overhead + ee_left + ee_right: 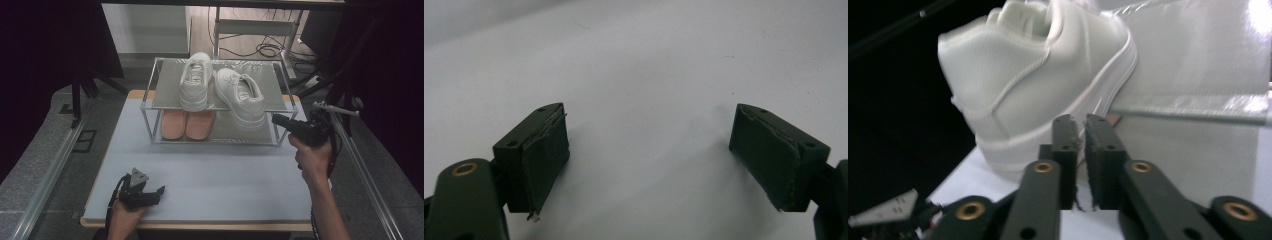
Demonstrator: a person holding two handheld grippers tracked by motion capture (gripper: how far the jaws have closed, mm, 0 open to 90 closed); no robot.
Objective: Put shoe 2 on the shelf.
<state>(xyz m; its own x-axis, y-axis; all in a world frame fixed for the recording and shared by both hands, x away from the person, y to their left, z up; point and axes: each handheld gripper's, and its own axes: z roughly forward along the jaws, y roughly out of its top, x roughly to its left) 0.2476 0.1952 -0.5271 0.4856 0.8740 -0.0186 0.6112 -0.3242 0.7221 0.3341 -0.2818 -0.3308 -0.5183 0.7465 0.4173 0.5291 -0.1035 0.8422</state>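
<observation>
Where the high view looks down, the right white sneaker [241, 96] lies on the rack [150, 90]'s top shelf, long axis slanting, heel overhanging toward the right gripper [276, 119]. Across the left gripper view, the left gripper [649, 150] hovers over the table [649, 60], jaws spread and empty. Through the right gripper view, the jaws are pressed together just before the blurred heel, the toe hidden.

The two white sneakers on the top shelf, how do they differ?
The left sneaker sits straight and fully on the top shelf; the right sneaker lies angled, its heel overhanging the front edge. The right gripper, jaws shut, is beside the right sneaker's heel; none is near the left sneaker. Both are white and laced.
</observation>
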